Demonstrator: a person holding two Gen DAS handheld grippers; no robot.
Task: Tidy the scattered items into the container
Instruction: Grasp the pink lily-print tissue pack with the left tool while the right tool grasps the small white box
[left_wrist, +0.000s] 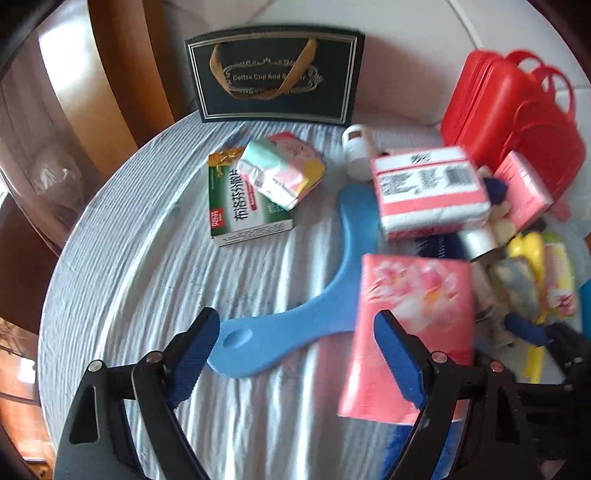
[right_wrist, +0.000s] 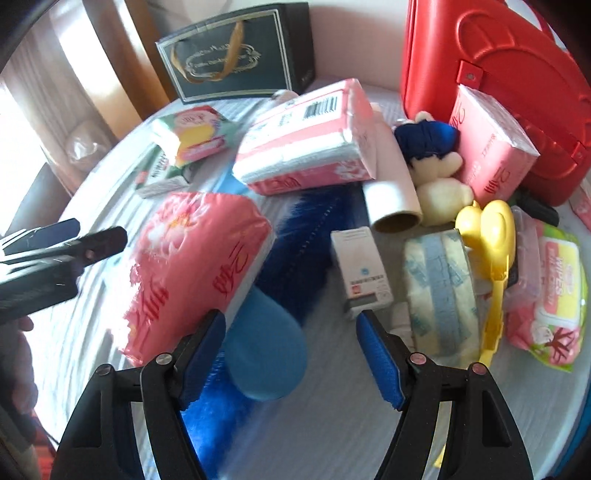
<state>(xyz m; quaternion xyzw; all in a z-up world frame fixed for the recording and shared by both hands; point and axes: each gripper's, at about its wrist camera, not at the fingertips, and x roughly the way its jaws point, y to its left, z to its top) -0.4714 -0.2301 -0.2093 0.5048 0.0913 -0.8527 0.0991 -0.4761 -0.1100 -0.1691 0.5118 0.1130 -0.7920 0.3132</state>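
- Soft pink flower-printed tissue pack (left_wrist: 410, 332), nearest item in front of the closed red plastic case (left_wrist: 513, 122): light, squashy, slippery film; grip across its narrow edges.
- Left gripper (left_wrist: 295, 354) wide, empty; right gripper (right_wrist: 291, 354) moderately wide, empty.

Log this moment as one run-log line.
left gripper: jaws open, over blue brush handle | right gripper: jaws open, nothing held | red case: shut | items scattered

both wrist views steep, close; share table (left_wrist: 155, 229).
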